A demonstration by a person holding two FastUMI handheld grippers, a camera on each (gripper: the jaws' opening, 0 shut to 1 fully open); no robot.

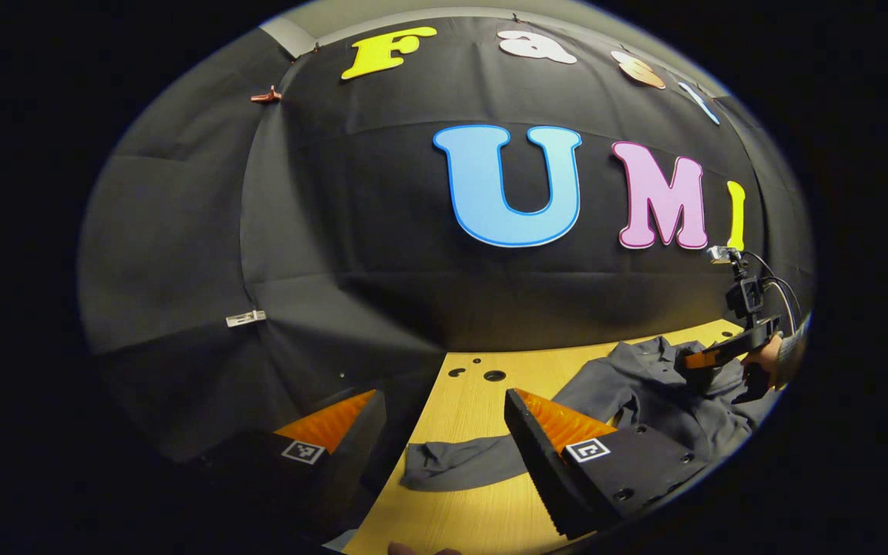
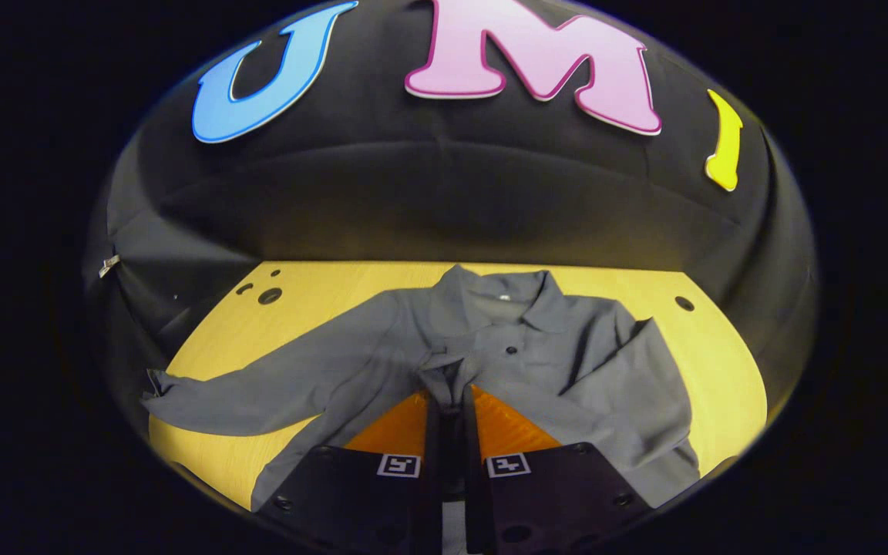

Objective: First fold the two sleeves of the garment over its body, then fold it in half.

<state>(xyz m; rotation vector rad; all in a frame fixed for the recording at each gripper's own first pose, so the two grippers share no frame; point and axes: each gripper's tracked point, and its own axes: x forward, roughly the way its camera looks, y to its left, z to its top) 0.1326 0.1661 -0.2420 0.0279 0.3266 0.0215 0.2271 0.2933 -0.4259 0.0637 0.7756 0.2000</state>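
Observation:
A grey collared shirt [image 2: 552, 347] lies front up on the yellow wooden table [image 2: 336, 285], collar toward the wall. One sleeve [image 2: 213, 401] stretches out flat to the left. The other sleeve is drawn across the body, and my right gripper [image 2: 450, 395] is shut on a pinch of its cloth over the shirt's middle. In the left gripper view, the outstretched sleeve [image 1: 459, 462] ends at the table's edge, just below my left gripper [image 1: 442, 397], which hovers open with nothing in it. The right gripper [image 1: 694, 361] sits on the shirt [image 1: 644, 393] far right, held by a hand [image 1: 779, 358].
Round holes [image 1: 494, 375] mark the table [image 1: 475, 516] near the wall; more holes [image 2: 269, 295] lie at the back corners. The black cloth wall [image 2: 444, 208] stands close behind the table. The table's left edge drops off beside the sleeve's cuff [image 2: 159, 383].

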